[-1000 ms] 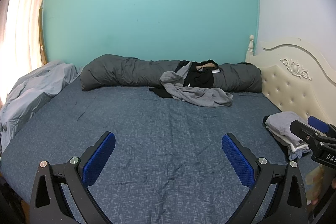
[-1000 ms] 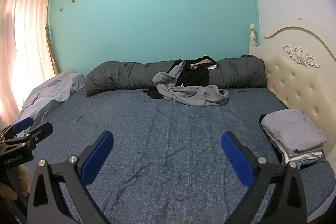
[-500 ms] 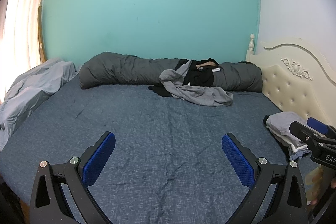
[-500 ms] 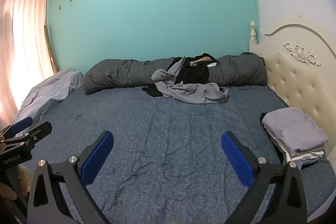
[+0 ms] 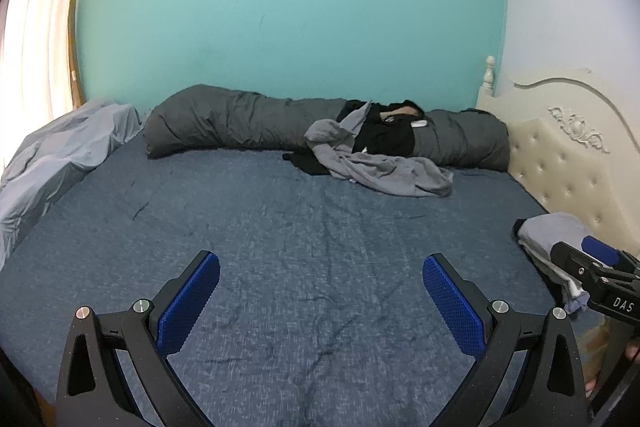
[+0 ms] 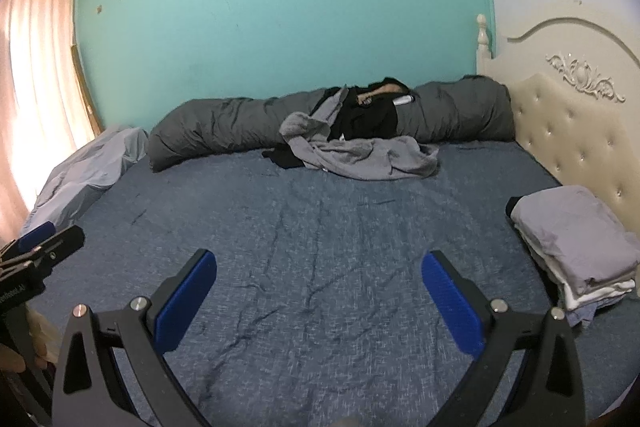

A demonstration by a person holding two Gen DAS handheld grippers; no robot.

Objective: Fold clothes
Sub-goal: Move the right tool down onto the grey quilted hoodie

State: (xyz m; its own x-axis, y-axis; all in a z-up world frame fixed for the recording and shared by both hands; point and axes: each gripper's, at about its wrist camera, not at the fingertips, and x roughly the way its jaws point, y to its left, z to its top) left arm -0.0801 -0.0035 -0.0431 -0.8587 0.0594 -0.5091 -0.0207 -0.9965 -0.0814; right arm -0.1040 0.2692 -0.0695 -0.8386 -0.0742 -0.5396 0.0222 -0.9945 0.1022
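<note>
A crumpled grey garment [image 5: 384, 171] [image 6: 360, 155] lies at the far side of the blue bed sheet [image 5: 280, 227] [image 6: 320, 219], mixed with black clothes [image 5: 388, 135] [image 6: 368, 119] draped over a rolled dark duvet. A stack of folded clothes [image 6: 572, 247] [image 5: 548, 235] rests at the right by the headboard. My left gripper [image 5: 320, 303] hovers open over the near sheet, holding nothing. My right gripper [image 6: 320, 303] is open too, also empty, beside the folded stack. Each gripper's side shows in the other's view.
A rolled dark grey duvet [image 5: 240, 123] [image 6: 224, 123] runs along the teal wall. A light blue blanket [image 5: 52, 163] [image 6: 88, 167] is bunched at the left edge. The cream tufted headboard [image 5: 568, 155] [image 6: 576, 131] bounds the right side. A curtain [image 6: 36, 99] hangs left.
Both grippers have advanced slightly toward the far clothes pile and tilted up a little; the pile sits a bit closer. Both stayed open and empty.
</note>
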